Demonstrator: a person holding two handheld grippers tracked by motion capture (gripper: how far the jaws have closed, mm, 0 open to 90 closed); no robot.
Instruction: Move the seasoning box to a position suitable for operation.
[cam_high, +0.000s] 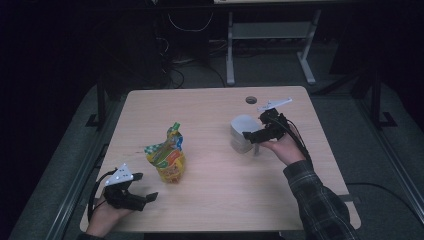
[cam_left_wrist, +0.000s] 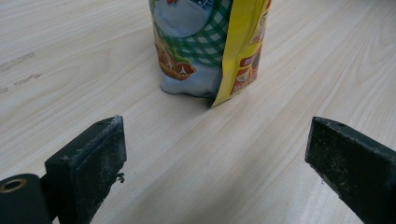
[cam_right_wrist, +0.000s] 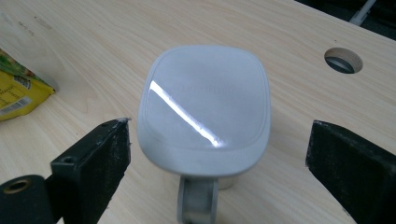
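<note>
1. right gripper (cam_high: 250, 135) is at about 3 o'clock on the worktop (cam_high: 220, 200), jaws wide open around the white container (cam_right_wrist: 205, 121), nothing squeezed yet
2. left gripper (cam_high: 145, 197) sits at 7 o'clock, also wide open and empty, snack bag (cam_high: 167, 157) standing just ahead
3. so early days, I'd say: no grab done, everything left to do

Both grippers are black, each topped by a grey three-cornered plate and trailing a black cable. The right sleeve (cam_high: 320, 200) is dark plaid.
</note>
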